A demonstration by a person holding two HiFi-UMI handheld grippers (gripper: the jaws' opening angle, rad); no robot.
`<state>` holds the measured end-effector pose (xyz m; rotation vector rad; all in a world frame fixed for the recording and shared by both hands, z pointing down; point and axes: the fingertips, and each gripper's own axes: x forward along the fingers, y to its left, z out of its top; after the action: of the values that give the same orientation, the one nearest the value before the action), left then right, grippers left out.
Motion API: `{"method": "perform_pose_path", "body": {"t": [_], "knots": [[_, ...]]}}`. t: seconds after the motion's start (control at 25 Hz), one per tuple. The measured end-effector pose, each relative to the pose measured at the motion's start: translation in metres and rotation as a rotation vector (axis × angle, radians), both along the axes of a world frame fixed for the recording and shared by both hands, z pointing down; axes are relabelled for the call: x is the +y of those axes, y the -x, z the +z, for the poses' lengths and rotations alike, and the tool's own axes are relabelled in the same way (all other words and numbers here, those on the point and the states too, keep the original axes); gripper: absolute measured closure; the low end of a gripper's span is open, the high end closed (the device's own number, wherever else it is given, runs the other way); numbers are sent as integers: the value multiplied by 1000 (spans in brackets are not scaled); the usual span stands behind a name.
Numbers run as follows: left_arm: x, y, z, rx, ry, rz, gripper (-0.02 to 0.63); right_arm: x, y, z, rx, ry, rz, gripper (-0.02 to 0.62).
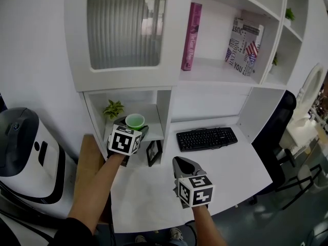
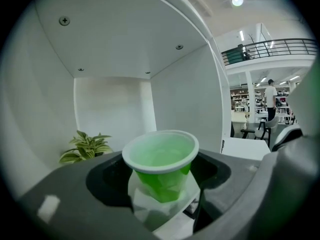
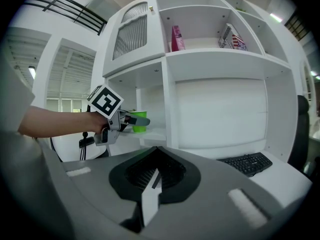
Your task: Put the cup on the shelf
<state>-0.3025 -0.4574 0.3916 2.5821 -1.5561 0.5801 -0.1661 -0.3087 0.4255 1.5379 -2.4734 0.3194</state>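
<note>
the left gripper clamps the empty green cup inside the shelf's lowest cubby, alongside a small plant. the right gripper, jaws together on nothing, hangs before the shelf.

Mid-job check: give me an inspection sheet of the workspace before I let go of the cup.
Surface: white desk, carrying keyboard and picture frame.
Job's things: green cup upright inside low left shelf compartment; whether it rests there, cannot tell.
Clutter: plant beside cup; pink book on higher shelf.
Grippers: left gripper shut on cup; right gripper shut, empty, above desk.
Cables: thin dark leads behind left arm.
Surroundings: white machine left, black chair right.
</note>
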Motion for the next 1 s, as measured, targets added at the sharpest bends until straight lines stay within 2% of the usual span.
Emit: {"method": "perform_pose_path", "body": {"t": [0.28, 0.72, 1.0], "knots": [[10, 8, 0, 14, 1, -25, 256, -9, -3, -10, -2, -17, -35, 571], [49, 39, -5, 60, -28, -115, 258, -33, 10, -38, 3, -65, -156, 571], [83, 65, -10, 119, -54, -177, 312, -41, 20, -39, 0, -68, -219, 571]]}}
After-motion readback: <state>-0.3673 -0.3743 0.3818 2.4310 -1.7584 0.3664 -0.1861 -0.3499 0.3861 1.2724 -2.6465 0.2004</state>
